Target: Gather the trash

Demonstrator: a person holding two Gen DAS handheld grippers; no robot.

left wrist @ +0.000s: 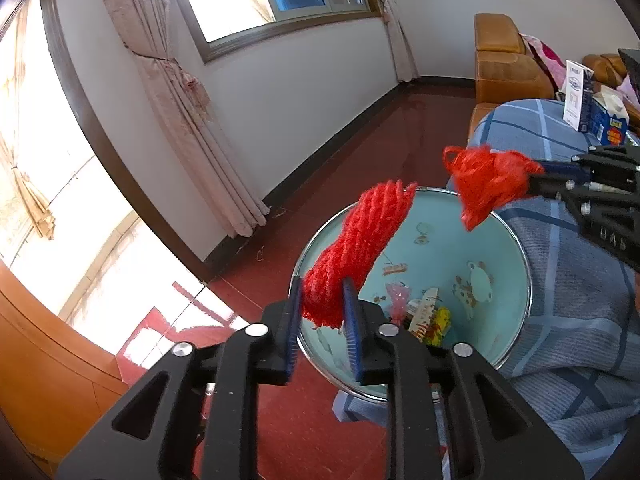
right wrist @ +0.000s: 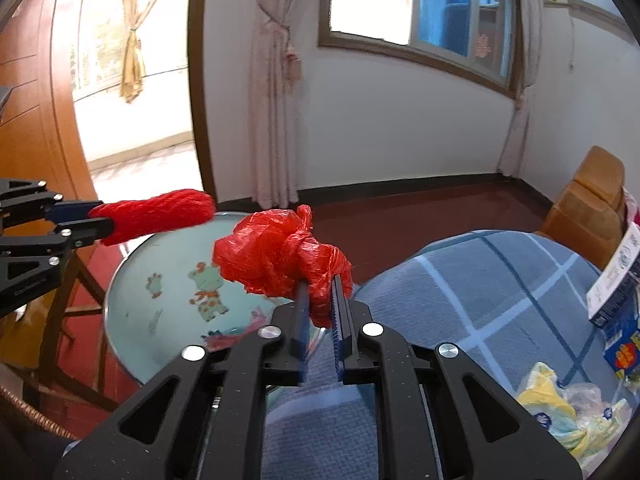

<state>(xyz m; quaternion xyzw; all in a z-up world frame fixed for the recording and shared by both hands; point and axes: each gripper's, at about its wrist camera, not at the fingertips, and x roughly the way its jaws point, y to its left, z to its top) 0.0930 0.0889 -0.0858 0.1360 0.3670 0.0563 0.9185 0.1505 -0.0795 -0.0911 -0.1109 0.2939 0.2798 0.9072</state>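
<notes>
Holding wrappers (mixed), bin under red net.

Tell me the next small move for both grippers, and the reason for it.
Probably open both and let the trash drop. The left gripper holds the red net over the open blue bin, which already has wrappers at the bottom. The right gripper holds the red plastic bag near the bin's rim, so nudging it further over the opening first seems safer.

You have two grippers, each clamping one red item: one foam net at ten o'clock of the one bin, one crumpled plastic bag at one o'clock, plus two cartons.
</notes>
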